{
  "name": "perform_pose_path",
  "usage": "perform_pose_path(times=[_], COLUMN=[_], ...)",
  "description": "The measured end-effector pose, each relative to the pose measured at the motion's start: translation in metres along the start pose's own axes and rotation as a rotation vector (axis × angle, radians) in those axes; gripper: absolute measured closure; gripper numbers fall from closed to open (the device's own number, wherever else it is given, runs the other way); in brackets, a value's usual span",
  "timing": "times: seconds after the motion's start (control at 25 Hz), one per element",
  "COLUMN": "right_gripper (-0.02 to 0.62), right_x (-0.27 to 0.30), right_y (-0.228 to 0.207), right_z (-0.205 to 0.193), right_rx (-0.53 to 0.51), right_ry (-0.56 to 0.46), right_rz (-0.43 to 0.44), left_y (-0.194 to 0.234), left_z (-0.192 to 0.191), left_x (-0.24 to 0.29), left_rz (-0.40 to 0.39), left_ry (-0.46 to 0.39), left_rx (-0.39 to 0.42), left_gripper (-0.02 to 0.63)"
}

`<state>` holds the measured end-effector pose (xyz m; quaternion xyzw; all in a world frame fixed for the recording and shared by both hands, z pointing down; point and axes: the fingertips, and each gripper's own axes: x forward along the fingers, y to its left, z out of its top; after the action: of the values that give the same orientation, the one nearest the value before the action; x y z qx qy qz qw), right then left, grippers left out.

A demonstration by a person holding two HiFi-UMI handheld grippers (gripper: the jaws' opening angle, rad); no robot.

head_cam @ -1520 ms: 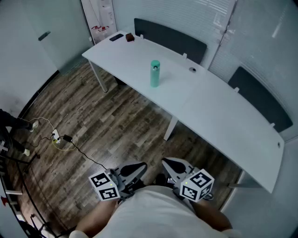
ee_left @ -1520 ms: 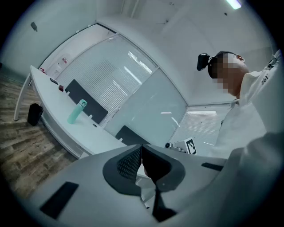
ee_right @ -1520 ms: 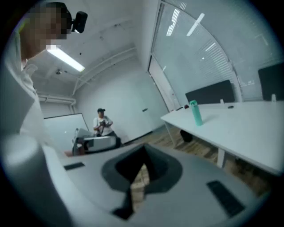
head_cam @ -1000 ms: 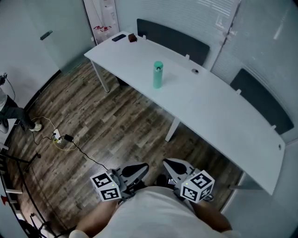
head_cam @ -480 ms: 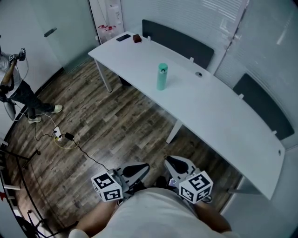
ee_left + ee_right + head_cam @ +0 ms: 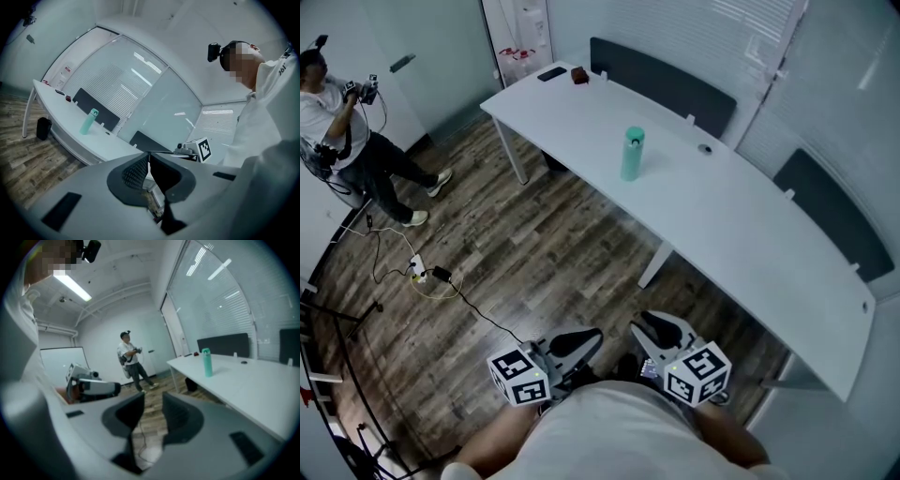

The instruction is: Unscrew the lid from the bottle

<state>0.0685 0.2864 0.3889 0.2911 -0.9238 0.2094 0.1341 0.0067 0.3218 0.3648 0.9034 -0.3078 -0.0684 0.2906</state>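
Observation:
A teal bottle (image 6: 633,157) with its teal lid (image 6: 635,136) on stands upright on the long white table (image 6: 741,225), far from both grippers. It also shows small in the left gripper view as the bottle (image 6: 88,122) and in the right gripper view as the bottle (image 6: 206,363). My left gripper (image 6: 581,337) is held close to my body, its jaws shut with nothing between them (image 6: 149,154). My right gripper (image 6: 647,324) is beside it. Its jaws have just been opening and stand apart around empty air (image 6: 152,399).
A person (image 6: 347,122) holding a device stands on the wood floor at far left. A cable and power strip (image 6: 427,278) lie on the floor. A phone (image 6: 551,73) and a small dark object lie at the table's far end. Dark chairs (image 6: 666,84) stand behind the table.
The head view has shifted, so the table and bottle sit a little further right and lower. The person at far left has come fully into view. Both grippers stay near my body.

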Motion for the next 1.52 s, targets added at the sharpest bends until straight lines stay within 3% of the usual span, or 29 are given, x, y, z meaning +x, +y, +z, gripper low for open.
perform_pose_path(times=[0.72, 1.2, 1.52], right_gripper=[0.408, 0.394, 0.394], right_x=[0.047, 0.068, 0.081], right_y=[0.018, 0.029, 0.024], right_z=[0.000, 0.013, 0.011], right_rx=[0.015, -0.053, -0.033], right_ry=[-0.010, 0.025, 0.033], right_rz=[-0.118, -0.130, -0.138], left_y=[0.047, 0.056, 0.073], left_z=[0.006, 0.019, 0.019], left_x=[-0.060, -0.069, -0.069], left_rz=[0.001, -0.035, -0.005], left_ry=[-0.010, 0.001, 0.007], left_rx=[-0.048, 0.036, 0.056], left_gripper=[0.566, 0.563, 0.563])
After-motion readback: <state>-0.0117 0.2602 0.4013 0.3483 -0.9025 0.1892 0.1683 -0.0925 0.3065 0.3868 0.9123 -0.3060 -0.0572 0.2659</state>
